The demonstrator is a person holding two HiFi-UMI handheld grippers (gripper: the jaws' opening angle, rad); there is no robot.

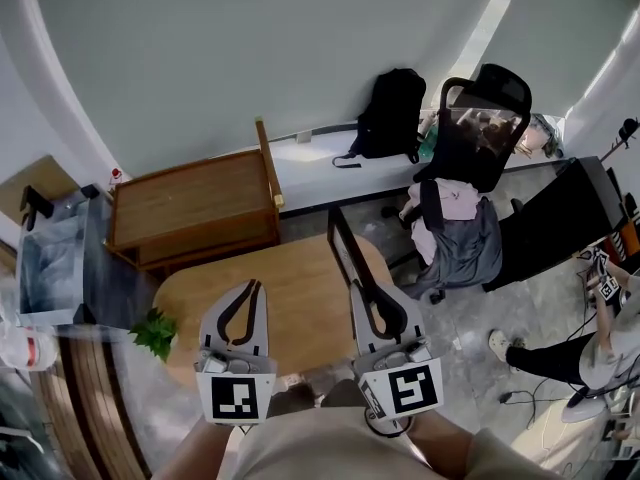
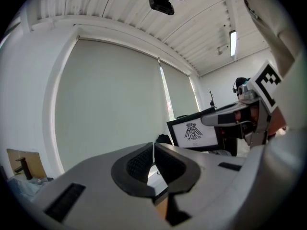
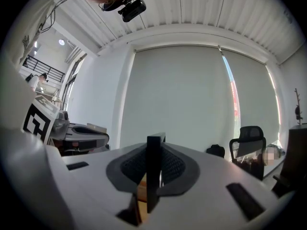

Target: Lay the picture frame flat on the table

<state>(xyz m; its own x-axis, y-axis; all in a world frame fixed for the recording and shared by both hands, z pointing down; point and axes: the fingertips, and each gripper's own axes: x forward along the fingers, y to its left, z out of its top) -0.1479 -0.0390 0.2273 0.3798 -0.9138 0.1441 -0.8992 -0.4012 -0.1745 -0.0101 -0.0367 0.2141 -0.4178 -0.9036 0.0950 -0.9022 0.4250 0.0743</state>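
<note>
Right gripper [image 1: 366, 288] fingers grasp the picture frame [image 1: 345, 251] by its edge, holding it upright over the bench [image 1: 290, 278] right edge, likely ready for tipping flat. Left gripper [image 1: 254, 288] fingers clenched, empty.

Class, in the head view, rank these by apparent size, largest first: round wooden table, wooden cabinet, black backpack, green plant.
1. Round wooden table and wooden cabinet: about alike; the table is partly covered and nearer the camera, so tied.
2. Black backpack.
3. Green plant.
</note>
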